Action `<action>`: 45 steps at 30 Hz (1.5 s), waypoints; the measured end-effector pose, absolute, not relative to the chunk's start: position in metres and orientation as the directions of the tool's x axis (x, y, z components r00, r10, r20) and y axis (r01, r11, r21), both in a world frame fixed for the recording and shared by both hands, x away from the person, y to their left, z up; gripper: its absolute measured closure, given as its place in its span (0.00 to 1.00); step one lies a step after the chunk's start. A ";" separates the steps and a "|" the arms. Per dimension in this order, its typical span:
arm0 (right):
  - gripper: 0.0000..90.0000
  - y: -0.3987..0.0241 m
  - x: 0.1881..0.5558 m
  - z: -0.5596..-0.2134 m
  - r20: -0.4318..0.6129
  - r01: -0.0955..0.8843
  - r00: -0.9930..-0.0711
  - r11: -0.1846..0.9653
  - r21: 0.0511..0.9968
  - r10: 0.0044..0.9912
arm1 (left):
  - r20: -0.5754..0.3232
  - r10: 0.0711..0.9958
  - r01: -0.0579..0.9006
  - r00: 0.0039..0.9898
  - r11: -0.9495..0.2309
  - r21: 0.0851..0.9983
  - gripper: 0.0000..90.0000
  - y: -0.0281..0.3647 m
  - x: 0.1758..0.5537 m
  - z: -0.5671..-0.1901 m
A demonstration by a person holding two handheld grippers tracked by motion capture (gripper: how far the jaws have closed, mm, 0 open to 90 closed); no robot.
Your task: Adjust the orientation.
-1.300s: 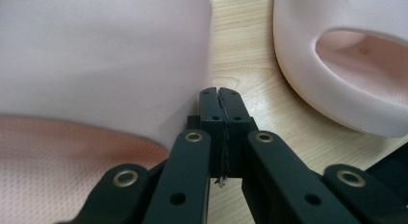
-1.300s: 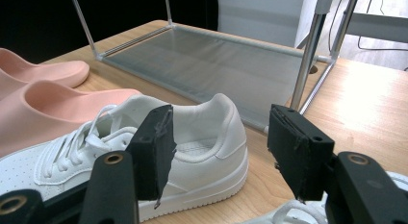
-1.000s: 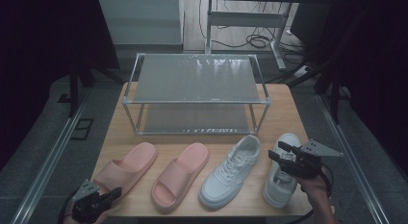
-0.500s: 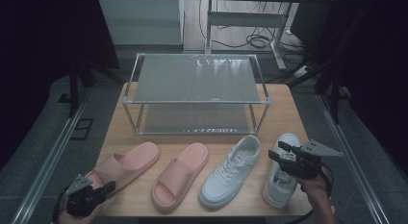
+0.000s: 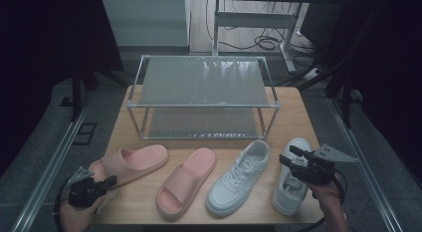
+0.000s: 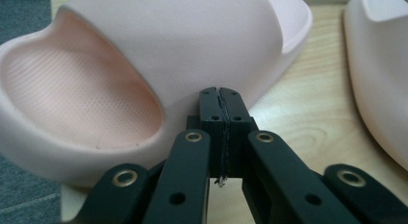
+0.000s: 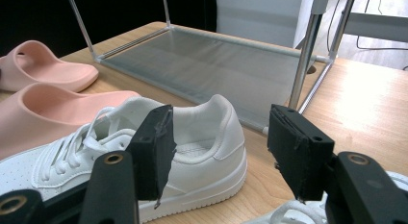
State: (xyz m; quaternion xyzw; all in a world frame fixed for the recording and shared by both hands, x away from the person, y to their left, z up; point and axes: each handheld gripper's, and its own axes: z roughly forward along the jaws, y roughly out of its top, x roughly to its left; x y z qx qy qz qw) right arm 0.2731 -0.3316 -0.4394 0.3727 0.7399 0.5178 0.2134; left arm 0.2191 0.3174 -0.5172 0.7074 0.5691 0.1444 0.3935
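Two pink slides and two white sneakers lie in a row on the wooden table (image 5: 293, 117). My left gripper (image 5: 108, 181) is at the table's front left corner, shut with nothing between its pads. Its tip sits against the heel end of the left pink slide (image 5: 134, 160). In the left gripper view the closed left gripper (image 6: 222, 96) meets the slide's (image 6: 168, 41) side wall. My right gripper (image 5: 288, 157) hovers open over the right sneaker (image 5: 286, 198). In the right gripper view the open right gripper (image 7: 221, 137) frames the heel of the left sneaker (image 7: 207, 123) farther off.
A two-tier metal rack (image 5: 204, 82) with mesh shelves stands at the back of the table; its lower shelf (image 7: 226, 70) lies just beyond the shoes. The second pink slide (image 5: 186, 182) lies between the left slide and the left sneaker (image 5: 239, 177). Cables run on the floor behind.
My left gripper has shifted left and a little away from me along the front corner. The left slide's heel end seems to have swung slightly. The right gripper has stayed put.
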 end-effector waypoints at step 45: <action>0.48 -0.327 0.274 -0.441 0.068 0.334 -0.642 0.199 0.922 0.764 | -0.188 0.884 0.710 0.427 -0.199 0.675 1.00 0.206 0.305 -0.507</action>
